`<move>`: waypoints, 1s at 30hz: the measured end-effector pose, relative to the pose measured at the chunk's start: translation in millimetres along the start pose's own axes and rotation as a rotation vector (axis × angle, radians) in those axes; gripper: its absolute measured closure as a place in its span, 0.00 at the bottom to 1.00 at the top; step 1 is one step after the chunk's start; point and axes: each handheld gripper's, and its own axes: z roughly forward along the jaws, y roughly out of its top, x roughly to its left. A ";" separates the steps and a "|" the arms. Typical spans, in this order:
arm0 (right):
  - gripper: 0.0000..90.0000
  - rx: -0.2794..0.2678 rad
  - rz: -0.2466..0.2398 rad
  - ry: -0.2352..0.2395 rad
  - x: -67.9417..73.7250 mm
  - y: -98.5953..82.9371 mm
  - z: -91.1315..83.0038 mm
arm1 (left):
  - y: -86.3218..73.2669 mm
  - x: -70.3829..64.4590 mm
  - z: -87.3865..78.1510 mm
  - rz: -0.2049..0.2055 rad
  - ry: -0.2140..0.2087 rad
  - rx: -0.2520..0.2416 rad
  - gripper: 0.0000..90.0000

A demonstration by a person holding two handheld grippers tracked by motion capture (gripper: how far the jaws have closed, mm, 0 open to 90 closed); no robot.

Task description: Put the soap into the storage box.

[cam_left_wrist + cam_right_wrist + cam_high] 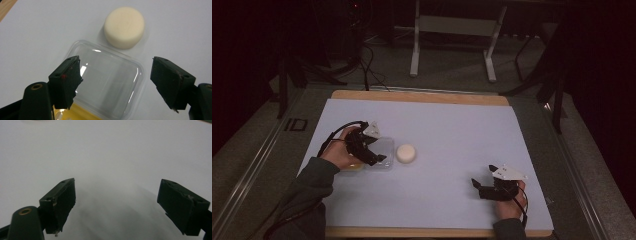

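Left gripper (115,82) spread over the clear lid (107,80) at tabletop (452,125) left, straddling it for a pinch. Foam puck (124,23) just beyond. Right gripper (116,205) spread, parked near-right, out of the way.

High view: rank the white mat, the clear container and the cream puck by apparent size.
1. White mat
2. Clear container, partly hidden by the left hand-held gripper
3. Cream puck

A white sheet (452,130) covers the wooden tabletop (422,96), with a grey metal stand (452,30) on the floor beyond.
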 end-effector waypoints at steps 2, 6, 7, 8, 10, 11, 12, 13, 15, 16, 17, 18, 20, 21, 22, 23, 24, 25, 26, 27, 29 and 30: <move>0.17 -0.001 0.000 0.000 0.0 0.0 0.0 | 1.8 0.4 1.5 0.001 0.002 0.001 0.27; 0.17 -0.001 -0.001 0.001 -0.1 0.0 0.0 | 5.6 1.5 4.7 0.000 0.000 0.005 0.26; 0.17 -0.001 -0.001 0.001 -0.1 0.0 0.0 | 6.2 2.0 5.5 0.002 0.000 0.005 0.25; 0.17 -0.001 -0.001 0.001 -0.1 0.0 0.0 | 6.2 2.0 5.5 0.002 0.000 0.005 0.25; 0.17 -0.001 0.001 0.000 0.0 -0.1 -0.1 | 7.9 2.6 7.8 -0.001 -0.005 0.008 0.25; 0.17 -0.001 0.001 0.001 0.0 -0.1 -0.1 | 8.5 2.7 8.5 -0.001 -0.005 0.009 0.24; 0.17 -0.001 0.001 0.001 0.0 -0.1 -0.1 | 8.5 2.7 8.5 -0.001 -0.005 0.009 0.24; 0.17 -0.001 0.001 0.001 0.0 -0.1 -0.1 | 9.6 3.0 9.9 -0.002 -0.007 0.008 0.24; 0.17 -0.002 0.001 0.000 0.0 -0.1 -0.2 | 10.6 3.2 11.7 -0.002 -0.008 0.011 0.24; 0.17 -0.002 0.001 0.000 0.0 -0.1 -0.2 | 10.6 3.2 11.7 -0.002 -0.008 0.011 0.24; 0.17 -0.003 0.002 0.000 0.0 -0.1 -0.3 | 11.3 3.3 12.8 -0.002 -0.009 0.013 0.24; 0.17 -0.003 0.003 0.001 0.0 -0.1 -0.3 | 11.8 3.7 13.6 0.000 -0.009 0.012 0.24; 0.17 -0.003 0.002 0.001 0.0 -0.1 -0.3 | 12.4 4.3 15.0 -0.003 -0.012 0.012 0.23; 0.17 -0.003 0.003 0.001 0.0 -0.2 -0.3 | 12.7 4.5 15.7 -0.006 -0.012 0.011 0.23; 0.17 -0.003 0.003 0.000 0.0 -0.2 -0.3 | 13.3 4.7 16.6 -0.008 -0.012 0.012 0.23; 0.17 -0.005 0.003 0.001 -0.1 -0.2 -0.3 | 13.8 4.9 17.6 -0.009 -0.013 0.009 0.23; 0.17 -0.005 0.003 0.001 -0.1 -0.2 -0.3 | 14.5 5.3 18.3 -0.006 -0.016 0.012 0.23; 0.17 -0.004 0.003 0.001 -0.1 -0.2 -0.3 | 15.1 5.2 19.5 -0.008 -0.016 0.009 0.23; 0.17 -0.004 0.003 0.001 0.0 -0.2 -0.3 | 15.8 5.2 20.4 -0.008 -0.018 0.010 0.23; 0.17 -0.004 0.002 0.001 -0.1 -0.2 -0.3 | 16.4 5.2 21.3 -0.009 -0.019 0.010 0.22; 0.17 -0.004 0.003 0.002 -0.1 -0.2 -0.3 | 18.1 4.8 23.9 -0.010 -0.024 0.010 0.22; 0.17 -0.005 0.003 0.001 -0.1 -0.2 -0.3 | 18.7 4.5 25.1 -0.008 -0.025 0.009 0.22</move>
